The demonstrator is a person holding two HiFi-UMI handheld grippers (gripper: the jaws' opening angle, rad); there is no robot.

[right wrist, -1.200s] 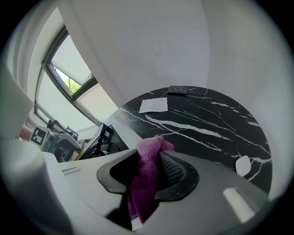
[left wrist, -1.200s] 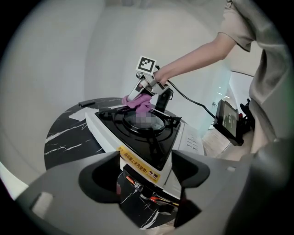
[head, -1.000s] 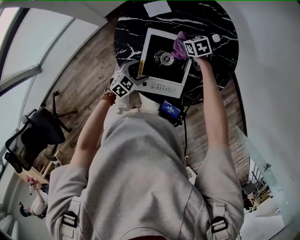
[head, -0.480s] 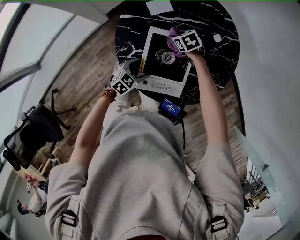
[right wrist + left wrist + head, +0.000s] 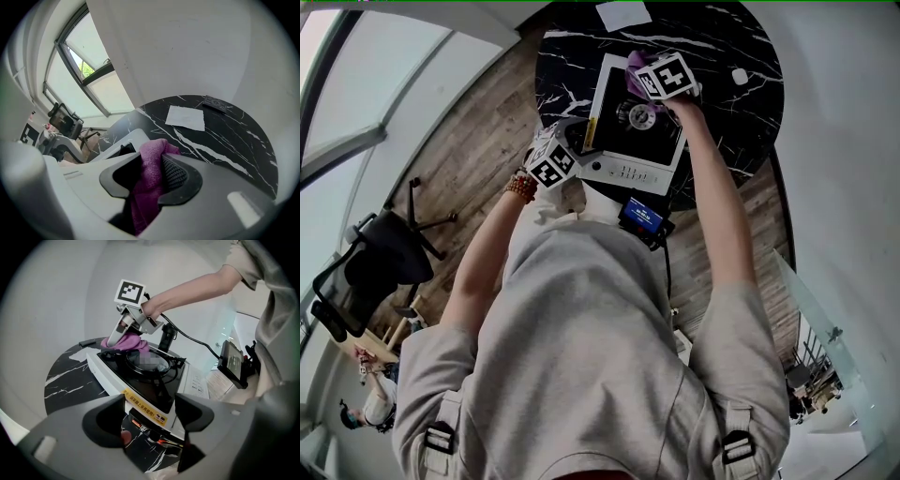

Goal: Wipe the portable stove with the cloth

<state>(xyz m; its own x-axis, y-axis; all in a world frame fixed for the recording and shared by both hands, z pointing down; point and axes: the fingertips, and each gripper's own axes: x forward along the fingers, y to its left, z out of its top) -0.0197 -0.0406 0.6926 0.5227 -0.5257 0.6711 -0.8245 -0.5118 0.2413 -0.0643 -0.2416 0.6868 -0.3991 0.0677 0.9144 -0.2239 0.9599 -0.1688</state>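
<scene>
Nearest: grey-shirted torso point(image 5: 581, 356), then a blue-lit screen device point(image 5: 642, 217) between it and the tabletop.

Left gripper point(image 5: 150, 414) at the near-left corner of the portable stove point(image 5: 628, 167). Fingers wide apart, gripping nothing, with only the stove's yellow-labelled side showing through the gap. Can't tell if touching the stove.

Stove has a white body, black top and a round burner point(image 5: 636, 114) in the middle. Sits on a round black marble tabletop point(image 5: 736, 112) with white veins.

Right gripper point(image 5: 149, 174) over the stove's far edge, fingers clamped on the purple cloth point(image 5: 633, 67). Cloth bunched between them, down on the stove top just beside the burner.

Further back on the tabletop: white paper sheet point(image 5: 623, 14), small white item point(image 5: 738, 75) off to the right, dark flat thing point(image 5: 214, 102) near the far rim.

Room: plank wood floor point(image 5: 459, 169), black office chair point(image 5: 380, 262) off left, large slanted window point(image 5: 84, 79), plain white wall point(image 5: 187, 47) behind the tabletop.

Versus a second ago: right gripper and cloth now further left along the stove's far edge, away from the far-right corner. Left gripper in the same spot, fingers unchanged.
</scene>
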